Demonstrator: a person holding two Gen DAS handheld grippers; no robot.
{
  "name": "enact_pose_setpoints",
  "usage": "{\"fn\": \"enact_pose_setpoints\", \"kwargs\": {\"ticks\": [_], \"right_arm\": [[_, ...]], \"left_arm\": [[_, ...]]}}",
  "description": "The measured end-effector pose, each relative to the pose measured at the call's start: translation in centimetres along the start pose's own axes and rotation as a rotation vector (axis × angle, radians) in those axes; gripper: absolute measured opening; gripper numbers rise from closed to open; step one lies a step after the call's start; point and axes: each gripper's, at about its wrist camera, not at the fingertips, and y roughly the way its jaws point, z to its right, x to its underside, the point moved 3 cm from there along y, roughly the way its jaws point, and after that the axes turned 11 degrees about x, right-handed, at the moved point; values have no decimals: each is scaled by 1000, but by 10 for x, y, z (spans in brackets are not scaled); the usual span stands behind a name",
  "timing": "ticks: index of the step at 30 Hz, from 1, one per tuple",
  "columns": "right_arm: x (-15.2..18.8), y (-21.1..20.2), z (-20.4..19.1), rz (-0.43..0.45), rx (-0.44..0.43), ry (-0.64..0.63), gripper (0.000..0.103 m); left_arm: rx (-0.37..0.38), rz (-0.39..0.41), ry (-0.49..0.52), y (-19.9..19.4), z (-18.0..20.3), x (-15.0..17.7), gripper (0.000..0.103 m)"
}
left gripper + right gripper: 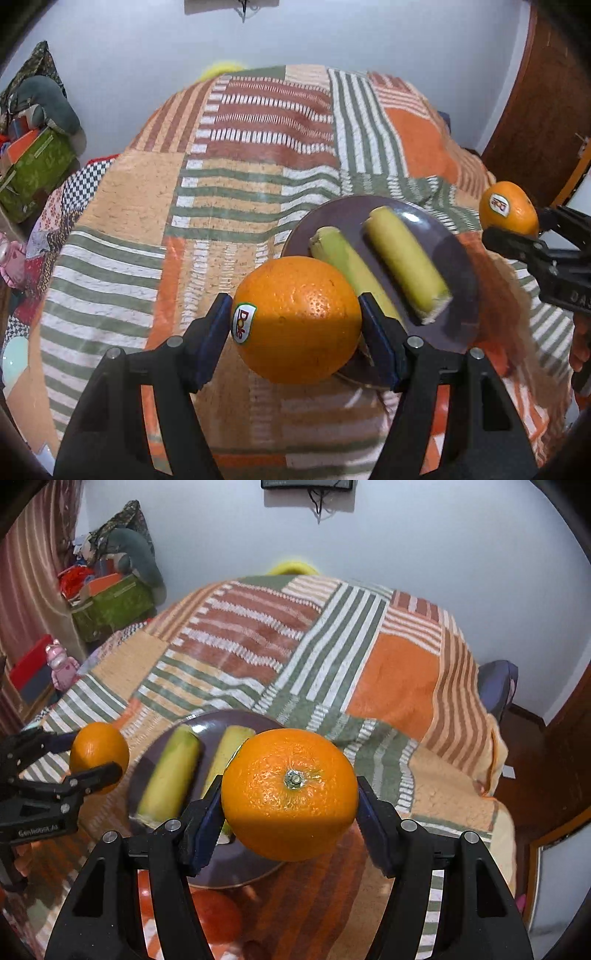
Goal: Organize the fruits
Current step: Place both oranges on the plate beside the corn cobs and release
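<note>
Nearest the left wrist camera, the left gripper [295, 325] pinches an orange with a Dole sticker [297, 319] between its blue pads, held in the air just above the near rim of the dark plate [454, 258]. In the right wrist view the right gripper [290, 797] likewise clamps a second orange [290, 794], stem end facing the camera, raised over the plate's right side. Each camera also catches the other tool off to the side with its fruit held between the fingers. Below the right gripper, close to the lens, a reddish round fruit [214, 915] lies on the blanket just off the plate's near edge; it is blurred, so what kind it is cannot be told. On the plate two banana pieces [406, 262] lie side by side, roughly parallel, with bare plate on either side of them. Beyond stretches the patchwork blanket [221, 177] in orange, green and white stripes, with no other fruit showing on it, then the pale wall. As a judgement, the job is partway: the bananas look placed, both oranges are lifted but not yet set down, and the reddish fruit probably remains to be gathered.
</note>
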Motion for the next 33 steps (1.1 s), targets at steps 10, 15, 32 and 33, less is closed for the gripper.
{"fn": "enact_pose_setpoints", "kwargs": {"ticks": [10, 15, 32, 33], "right_arm": [[4, 46, 2, -66, -28, 27, 63], [2, 55, 0, -76, -49, 34, 63], [-1, 60, -2, -120, -73, 29, 64], [-1, 59, -3, -118, -67, 17, 64]], "left_arm": [[30, -8, 13, 27, 4, -12, 68], [79, -16, -23, 40, 5, -17, 69], [77, -44, -19, 42, 9, -19, 83], [68, -38, 3, 38, 14, -18, 83]]}}
